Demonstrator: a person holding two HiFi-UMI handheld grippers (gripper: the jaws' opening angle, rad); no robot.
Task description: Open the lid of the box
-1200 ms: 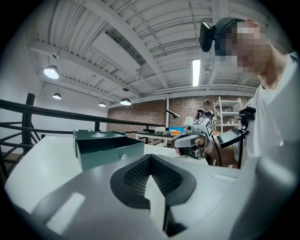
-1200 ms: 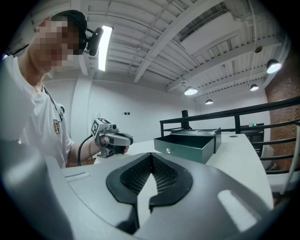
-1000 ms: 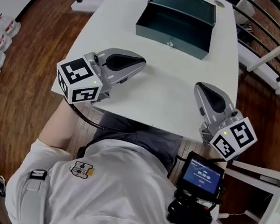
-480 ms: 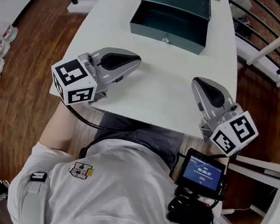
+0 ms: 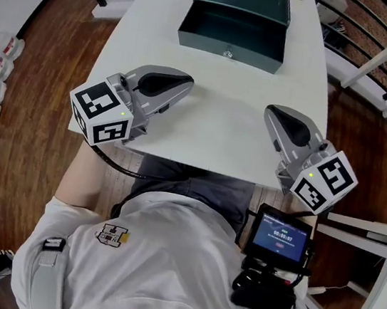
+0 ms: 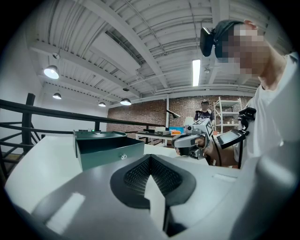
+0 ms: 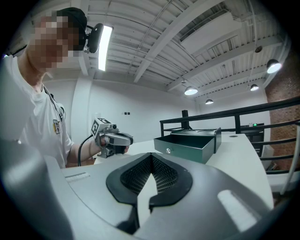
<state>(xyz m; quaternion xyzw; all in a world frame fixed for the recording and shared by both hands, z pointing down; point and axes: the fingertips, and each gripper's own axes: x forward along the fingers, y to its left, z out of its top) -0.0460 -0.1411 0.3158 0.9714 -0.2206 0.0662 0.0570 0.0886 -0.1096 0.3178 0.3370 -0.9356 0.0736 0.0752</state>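
The head camera looks steeply down from above the person onto the desk (image 5: 213,117), with the left gripper (image 5: 188,84) and right gripper (image 5: 272,113) close below it. Each gripper camera sits low behind its own jaws, facing sideways toward the other gripper. All three views share the box (image 5: 227,49), farther off.

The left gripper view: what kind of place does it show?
Probably a workshop in an industrial loft: a brick wall, hanging lamps under exposed ceiling beams, and a black railing.
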